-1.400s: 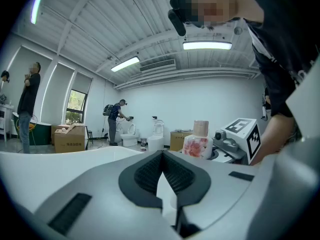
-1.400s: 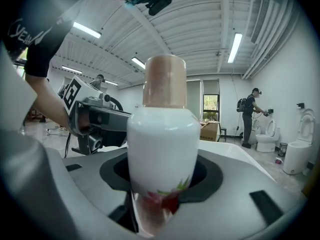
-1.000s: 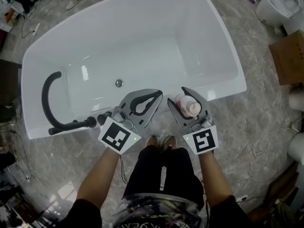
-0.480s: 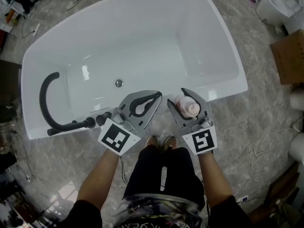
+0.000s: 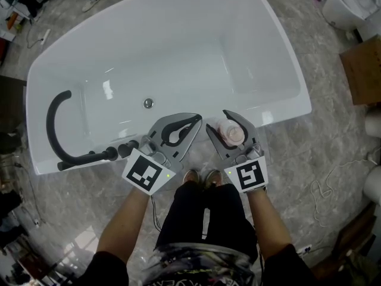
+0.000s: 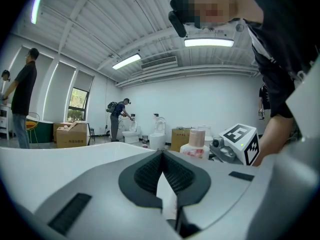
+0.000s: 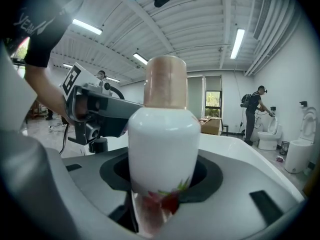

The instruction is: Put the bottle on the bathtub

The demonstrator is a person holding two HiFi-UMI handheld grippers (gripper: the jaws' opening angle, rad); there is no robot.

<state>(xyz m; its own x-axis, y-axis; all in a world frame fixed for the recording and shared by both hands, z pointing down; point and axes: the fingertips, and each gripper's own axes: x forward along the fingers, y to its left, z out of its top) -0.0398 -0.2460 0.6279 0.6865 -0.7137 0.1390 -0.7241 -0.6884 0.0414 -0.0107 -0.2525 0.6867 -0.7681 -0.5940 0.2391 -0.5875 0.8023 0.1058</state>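
The right tool (image 5: 219, 121) clamps an upright white bottle (image 7: 165, 149) with a beige cap and a red-and-green print low on its body. The left tool (image 5: 198, 118), at its 9 o'clock, is closed and empty. The bottle sits at the 6 o'clock rim of the bathtub (image 5: 302, 100); contact with the rim cannot be determined.

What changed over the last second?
The right gripper, shut on the bottle, edged slightly left in the head view, over the bathtub rim. Nothing was grasped or released. The left gripper stayed put, shut and empty.
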